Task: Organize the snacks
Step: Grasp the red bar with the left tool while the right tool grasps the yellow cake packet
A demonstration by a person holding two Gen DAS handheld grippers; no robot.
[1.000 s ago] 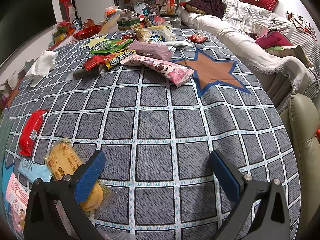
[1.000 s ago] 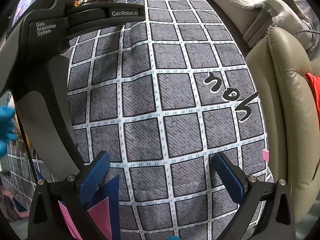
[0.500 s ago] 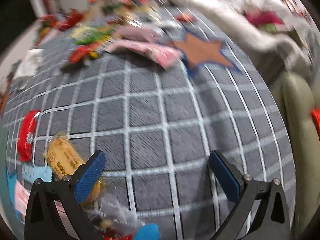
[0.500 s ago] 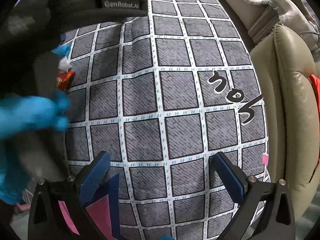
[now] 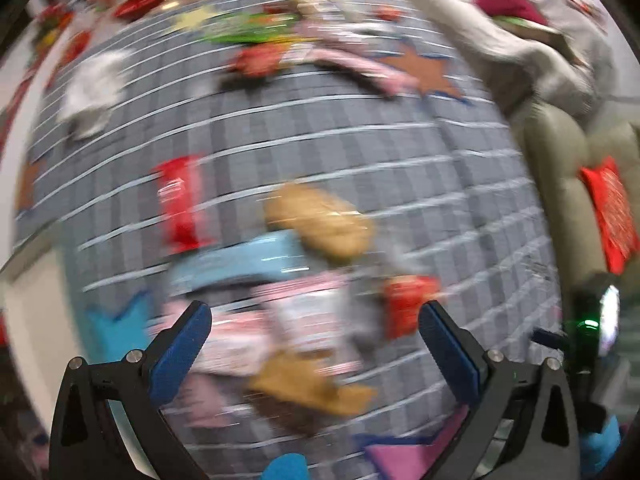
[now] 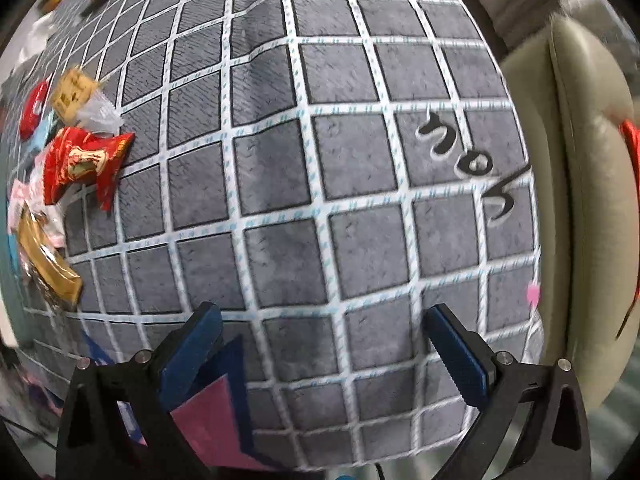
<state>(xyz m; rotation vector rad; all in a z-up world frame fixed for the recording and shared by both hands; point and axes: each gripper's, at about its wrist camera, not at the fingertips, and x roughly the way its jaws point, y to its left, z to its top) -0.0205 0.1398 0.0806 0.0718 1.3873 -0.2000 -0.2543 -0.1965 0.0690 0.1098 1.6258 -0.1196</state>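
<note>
Swinging left since the earlier frame, the left tool [image 5: 312,344] hung released over blurred snacks [image 5: 320,224] mid-frame on the desk [image 5: 420,184]; the right tool [image 6: 320,340] gaped empty.

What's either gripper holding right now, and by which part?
Nothing. Left gripper and right gripper both show fingers spread wide, with only tablecloth and loose snacks beyond them.

mid cloth [image 6: 320,184]: bare, easy pass
left edge: red packet [image 6: 86,162], gold bar [image 6: 48,264] + more snacks crowd it
right: sofa arm [image 6: 584,200] blocks
far end: snack pile [image 5: 272,40], prob dense, v blurry
</note>
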